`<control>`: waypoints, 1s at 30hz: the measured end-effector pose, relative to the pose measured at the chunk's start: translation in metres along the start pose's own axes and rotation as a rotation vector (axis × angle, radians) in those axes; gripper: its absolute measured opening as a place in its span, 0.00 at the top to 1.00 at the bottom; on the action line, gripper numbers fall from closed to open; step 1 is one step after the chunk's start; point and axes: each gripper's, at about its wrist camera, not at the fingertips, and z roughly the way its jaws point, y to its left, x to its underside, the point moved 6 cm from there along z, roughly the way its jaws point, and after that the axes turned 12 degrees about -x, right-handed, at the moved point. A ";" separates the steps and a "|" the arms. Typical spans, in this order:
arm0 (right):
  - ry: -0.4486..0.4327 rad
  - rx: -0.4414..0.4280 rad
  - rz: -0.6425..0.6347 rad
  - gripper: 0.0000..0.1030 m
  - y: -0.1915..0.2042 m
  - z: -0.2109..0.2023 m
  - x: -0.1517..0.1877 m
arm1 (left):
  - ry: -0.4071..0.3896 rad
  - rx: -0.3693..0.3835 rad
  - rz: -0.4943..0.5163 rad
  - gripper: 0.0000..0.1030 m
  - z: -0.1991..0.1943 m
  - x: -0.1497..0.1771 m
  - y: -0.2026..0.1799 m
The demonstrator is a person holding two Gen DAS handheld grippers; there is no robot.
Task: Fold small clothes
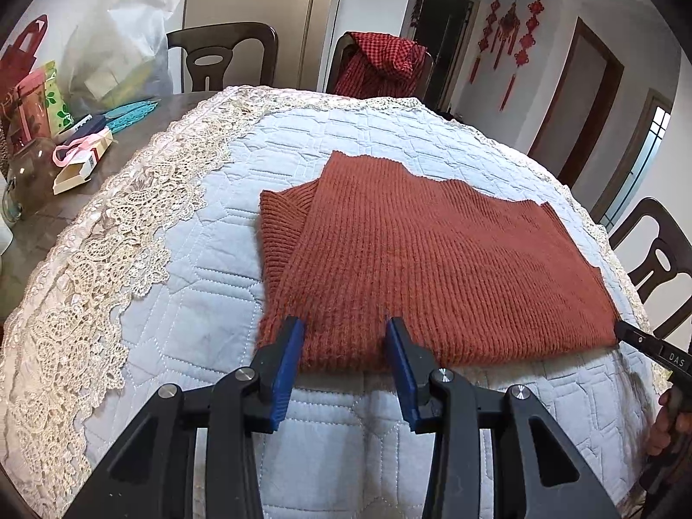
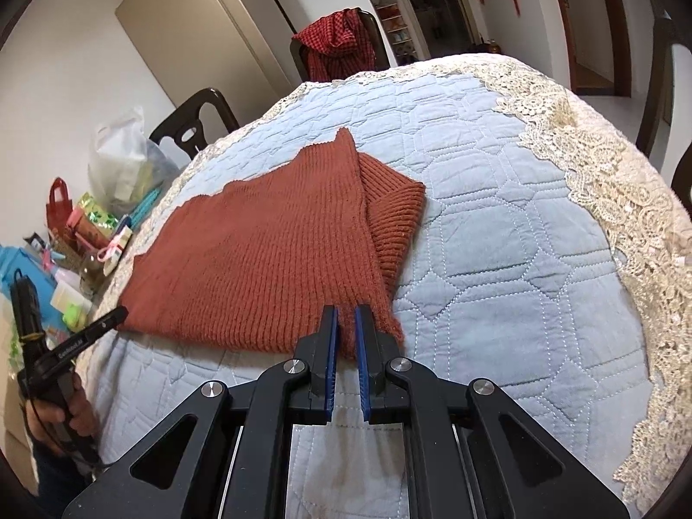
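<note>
Your left tongs (image 1: 344,337) gape wide over the sweater's (image 1: 432,259) near hem, gripping nothing; your right tongs (image 2: 346,324) sit nearly shut at the other corner — hold uncertain. One sweater lies on the quilt (image 1: 207,302), partly folded — I'd judge another fold remains. Three chairs; two tongs.

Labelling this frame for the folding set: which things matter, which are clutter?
Job:
- rust knit garment
- left claw
- right claw
- quilted cover, work surface

Clutter:
- plastic bag
- small box
- red checked cloth on chair
</note>
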 end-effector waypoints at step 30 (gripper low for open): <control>0.011 -0.160 0.172 0.58 0.003 -0.003 0.020 | 0.083 0.152 -0.227 0.44 0.003 0.013 0.021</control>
